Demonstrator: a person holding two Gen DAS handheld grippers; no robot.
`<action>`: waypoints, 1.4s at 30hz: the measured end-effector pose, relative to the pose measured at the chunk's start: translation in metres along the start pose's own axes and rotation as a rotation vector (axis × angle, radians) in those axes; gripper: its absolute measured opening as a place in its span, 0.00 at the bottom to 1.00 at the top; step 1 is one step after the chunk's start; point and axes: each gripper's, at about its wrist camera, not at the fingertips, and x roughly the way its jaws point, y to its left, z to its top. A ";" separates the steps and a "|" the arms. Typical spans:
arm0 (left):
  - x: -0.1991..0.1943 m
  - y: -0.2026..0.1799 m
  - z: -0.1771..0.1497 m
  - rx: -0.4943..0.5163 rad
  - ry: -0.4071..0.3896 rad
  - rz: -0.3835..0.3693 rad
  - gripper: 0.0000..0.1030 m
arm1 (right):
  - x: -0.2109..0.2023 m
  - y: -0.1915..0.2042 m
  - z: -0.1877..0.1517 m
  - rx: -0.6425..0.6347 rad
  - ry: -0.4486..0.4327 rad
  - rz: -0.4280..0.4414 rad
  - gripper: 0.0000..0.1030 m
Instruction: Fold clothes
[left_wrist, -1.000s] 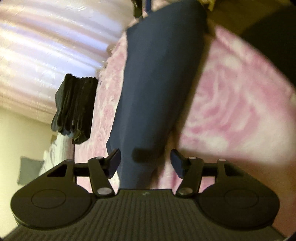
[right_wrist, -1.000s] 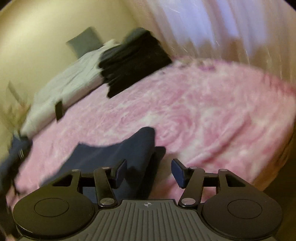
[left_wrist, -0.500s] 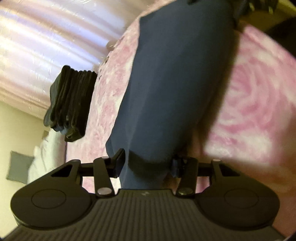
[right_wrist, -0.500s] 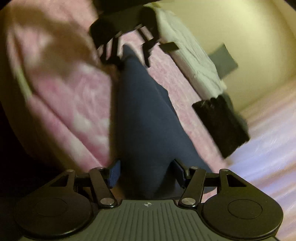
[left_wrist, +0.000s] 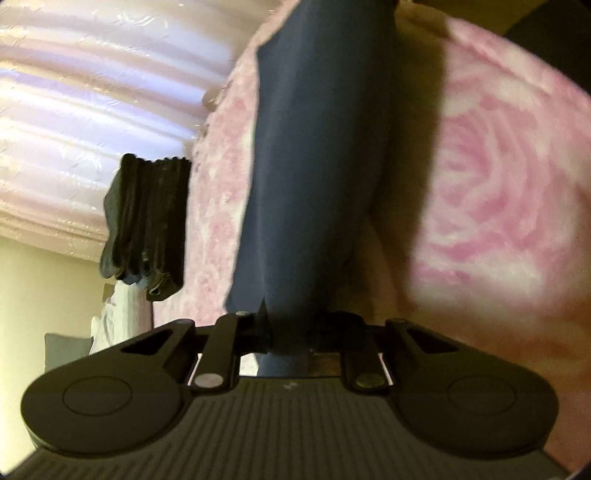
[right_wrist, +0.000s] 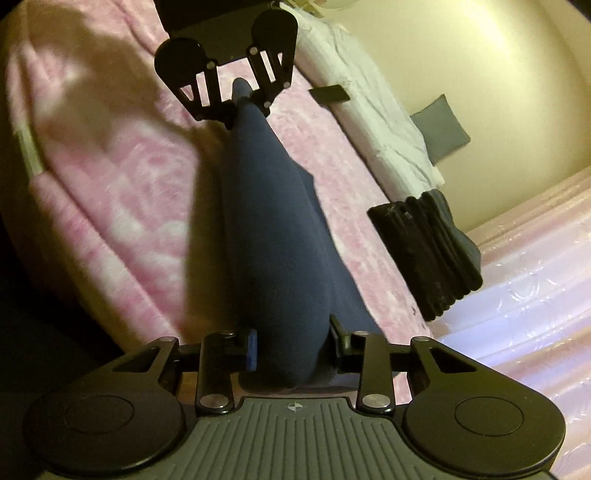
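Note:
A navy blue garment (left_wrist: 317, 155) is stretched lengthwise between my two grippers above a pink and white blanket (left_wrist: 498, 206). My left gripper (left_wrist: 290, 332) is shut on one end of it. My right gripper (right_wrist: 291, 343) has its jaws closed in on the other end of the garment (right_wrist: 277, 236), with cloth bunched between them. In the right wrist view the left gripper (right_wrist: 242, 101) shows at the far end, pinching the cloth.
A stack of folded dark clothes (left_wrist: 147, 225) (right_wrist: 424, 254) sits on the blanket near the shiny curtain (left_wrist: 92, 110). A white duvet (right_wrist: 369, 118) and a grey pillow (right_wrist: 439, 125) lie by the wall. The bed edge (right_wrist: 33, 158) drops into darkness.
Both grippers have closed on the ends of the navy garment. The right one swung round to face the left, and the cloth now hangs taut between them.

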 end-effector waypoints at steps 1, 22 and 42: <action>-0.006 0.003 -0.001 -0.009 0.002 0.004 0.14 | -0.002 -0.002 0.002 -0.001 -0.005 -0.002 0.33; -0.196 -0.104 -0.071 -0.317 0.319 0.052 0.12 | -0.039 0.078 0.071 -0.331 -0.334 0.196 0.41; -0.206 -0.042 -0.063 -0.298 0.298 0.167 0.10 | 0.010 0.027 0.086 -0.289 -0.361 0.066 0.34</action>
